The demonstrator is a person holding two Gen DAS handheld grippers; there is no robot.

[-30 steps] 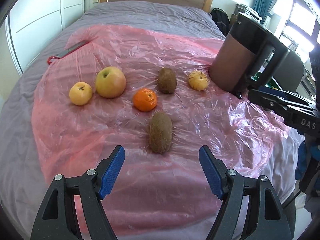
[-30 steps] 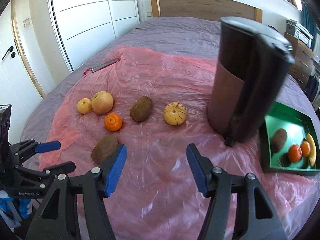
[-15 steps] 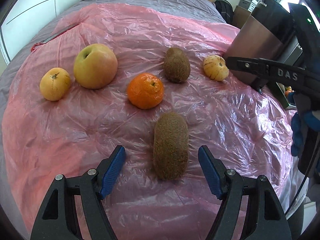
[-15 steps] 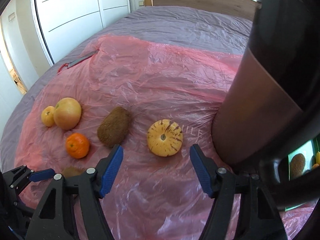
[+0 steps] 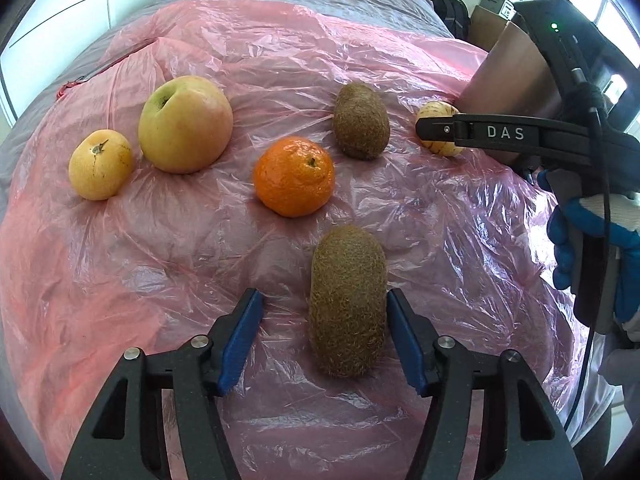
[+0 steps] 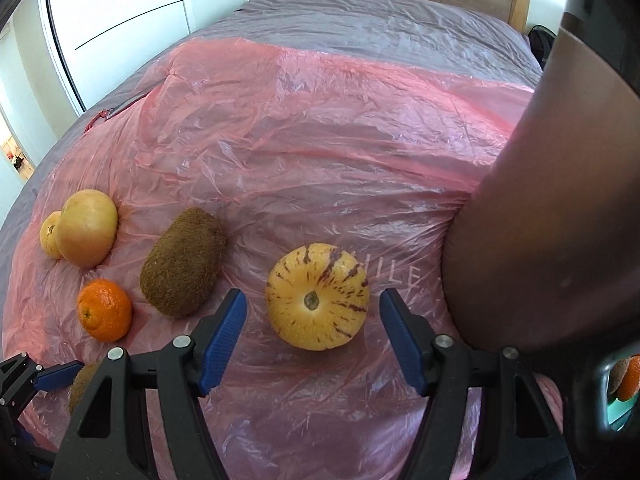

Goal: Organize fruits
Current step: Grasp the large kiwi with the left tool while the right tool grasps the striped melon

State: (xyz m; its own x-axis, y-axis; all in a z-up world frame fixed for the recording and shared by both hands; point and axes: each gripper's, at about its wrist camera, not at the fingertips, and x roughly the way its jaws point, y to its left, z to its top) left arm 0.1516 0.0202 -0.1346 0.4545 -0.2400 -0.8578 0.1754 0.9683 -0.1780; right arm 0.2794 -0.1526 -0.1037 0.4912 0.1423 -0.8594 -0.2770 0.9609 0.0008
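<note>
A long brown kiwi (image 5: 347, 300) lies on the pink plastic sheet (image 5: 280, 60) between the jaws of my left gripper (image 5: 322, 296). Those jaws are closing: the right pad is at the kiwi's side, the left pad still stands apart from it. My right gripper (image 6: 311, 294) is open wide around a yellow fruit with purple stripes (image 6: 318, 296), and neither pad touches it. Further back lie a second kiwi (image 5: 362, 120), a tangerine (image 5: 294, 176), a large apple (image 5: 186, 124) and a small yellow fruit (image 5: 100, 164).
A tall brown and black appliance (image 6: 552, 220) stands just right of the striped fruit, close to my right gripper. Behind it a green tray (image 6: 612, 404) holds some fruit. A gloved hand (image 5: 592, 220) holds the right gripper. A red-handled tool (image 5: 68, 88) lies far left.
Both grippers came down and forward. The left jaws narrowed around the long kiwi. The right gripper moved from the open sheet to the striped fruit and its jaws widened.
</note>
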